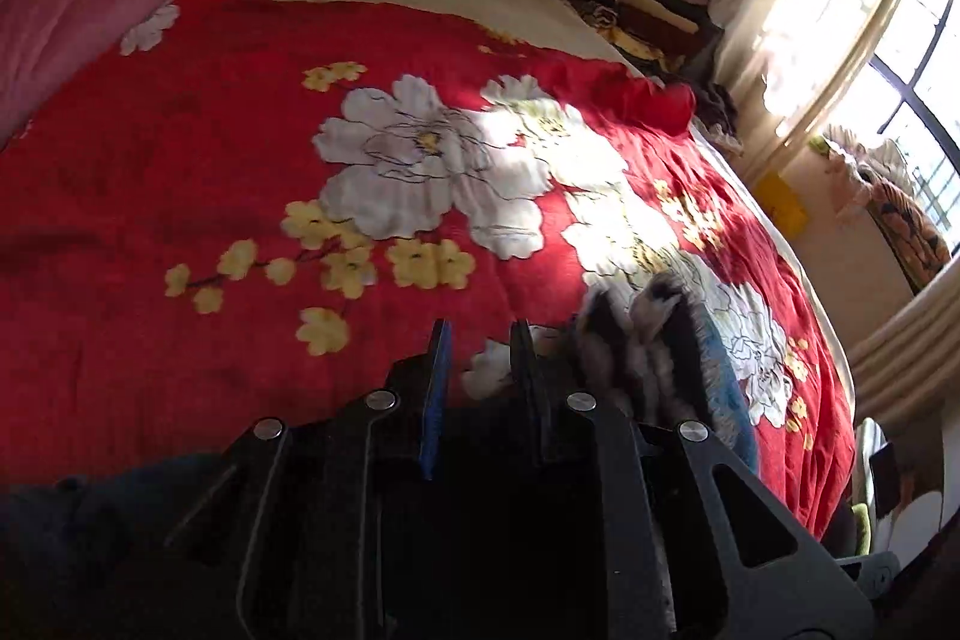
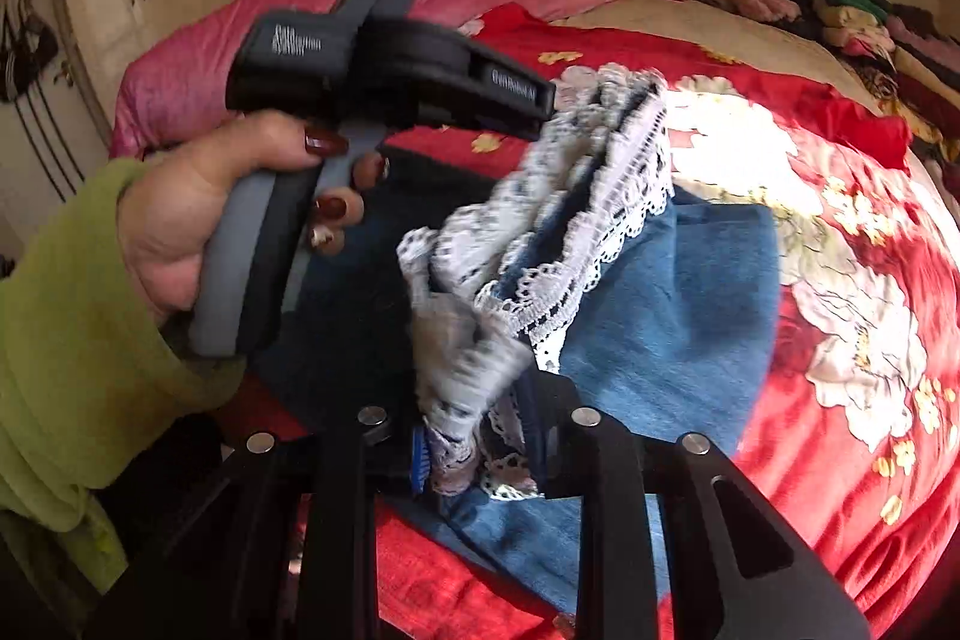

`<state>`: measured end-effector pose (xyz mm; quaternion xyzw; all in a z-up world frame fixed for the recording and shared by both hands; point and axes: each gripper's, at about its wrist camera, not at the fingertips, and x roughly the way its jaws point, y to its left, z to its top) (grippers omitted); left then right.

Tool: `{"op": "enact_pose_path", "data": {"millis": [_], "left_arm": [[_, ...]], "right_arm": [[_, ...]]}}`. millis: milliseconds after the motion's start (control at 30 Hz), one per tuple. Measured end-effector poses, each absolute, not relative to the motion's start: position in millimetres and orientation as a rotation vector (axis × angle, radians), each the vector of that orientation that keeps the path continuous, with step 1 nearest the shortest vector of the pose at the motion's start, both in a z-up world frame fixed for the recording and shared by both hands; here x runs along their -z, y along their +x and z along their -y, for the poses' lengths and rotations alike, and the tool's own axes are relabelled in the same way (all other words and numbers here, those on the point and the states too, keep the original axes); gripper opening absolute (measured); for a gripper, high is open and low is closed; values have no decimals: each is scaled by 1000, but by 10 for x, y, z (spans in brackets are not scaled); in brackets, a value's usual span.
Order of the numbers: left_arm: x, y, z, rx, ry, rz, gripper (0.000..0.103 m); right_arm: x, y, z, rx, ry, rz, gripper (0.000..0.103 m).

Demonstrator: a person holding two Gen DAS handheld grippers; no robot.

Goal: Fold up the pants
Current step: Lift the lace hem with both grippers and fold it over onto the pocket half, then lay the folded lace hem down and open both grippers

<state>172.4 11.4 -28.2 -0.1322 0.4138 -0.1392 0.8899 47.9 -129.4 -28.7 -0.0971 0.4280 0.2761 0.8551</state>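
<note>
Pants, centre frame, mid-fold: right gripper clamps lace hem; left gripper jaws slightly apart, empty. Next: lay hem flat.

1. The pants are looking like soft matt blue denim, edged with white lace.
2. The bedspread is showing plush, fuzzy red cloth.
3. The right gripper is showing matt black plastic with shiny metal pins.
</note>
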Motion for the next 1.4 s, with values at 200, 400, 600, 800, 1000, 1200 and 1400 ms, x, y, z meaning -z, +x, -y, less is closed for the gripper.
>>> {"op": "enact_pose_path", "data": {"millis": [200,400,600,800,1000,1200,1400], "left_arm": [[247,1417,-546,263,-399,-842,13],[230,1419,-335,334,-390,-855,26],[301,1544,4,356,-306,-905,35],[491,1718,226,332,-260,-978,37],[376,1581,256,302,-155,-913,10],[562,1624,188,274,-171,-937,21],[405,1485,195,249,-117,-910,31]], "right_arm": [[288,212,1063,-752,-222,-871,51],[-1,428,1629,-573,-121,-799,66],[73,1129,2389,-339,40,-879,66],[411,1668,2719,-313,190,-967,66],[506,1733,2464,-402,116,-967,13],[656,1750,2304,-273,-80,-939,30],[500,1554,2413,-230,-27,-874,57]]}}
